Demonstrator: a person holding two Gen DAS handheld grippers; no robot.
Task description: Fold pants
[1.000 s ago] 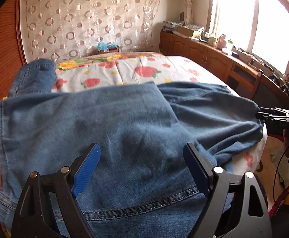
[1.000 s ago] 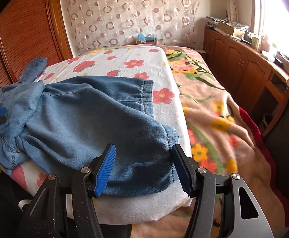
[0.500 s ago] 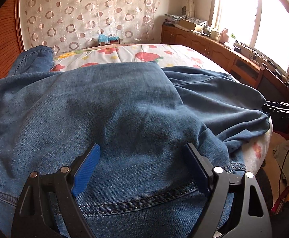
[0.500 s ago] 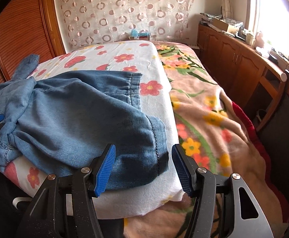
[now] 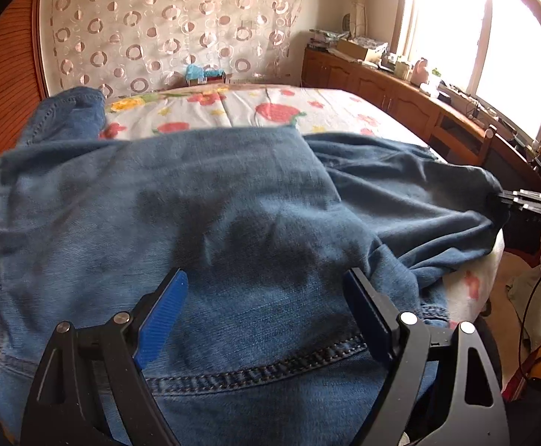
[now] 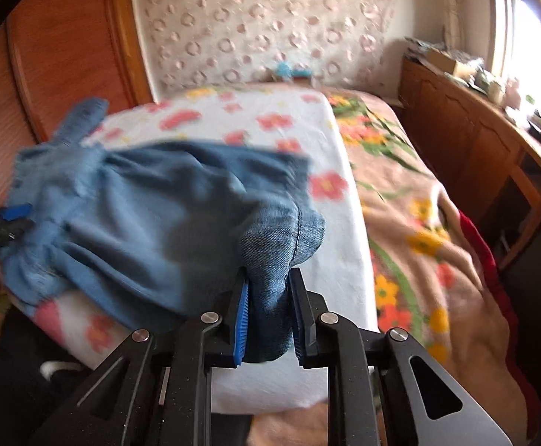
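While my right tool (image 6: 268, 316) is clamped narrow on a bunched fold of the blue denim pants (image 6: 151, 230) at their near right end, by a stitched seam, my left tool (image 5: 265, 316) hangs wide apart over the seat of the same pants, gripping nothing. The pants lie crumpled across the near end of the bed with the white flowered sheet (image 6: 344, 245), one part trailing toward the wooden headboard panel (image 6: 77, 48) on the left.

I judge this to be the start of a fold: one end is secured, the other not. The next move, as I see it, calls for my left tool to drop and pinch the cloth near the stitched band just below its fingers, so both ends lift together. Carrying only the right end would, I think, drag the heap rather than fold it.

From the left wrist view I get the broad flat panel of denim and the double-stitched seam (image 5: 255, 371) under the tool, plus the right tool's dark tip at the far right edge of the cloth, too small there to show its grip. Only the right wrist view, partly blurred, shows the pinch itself, the sheet's edge, and the brown flowered blanket (image 6: 419, 223) beside it.
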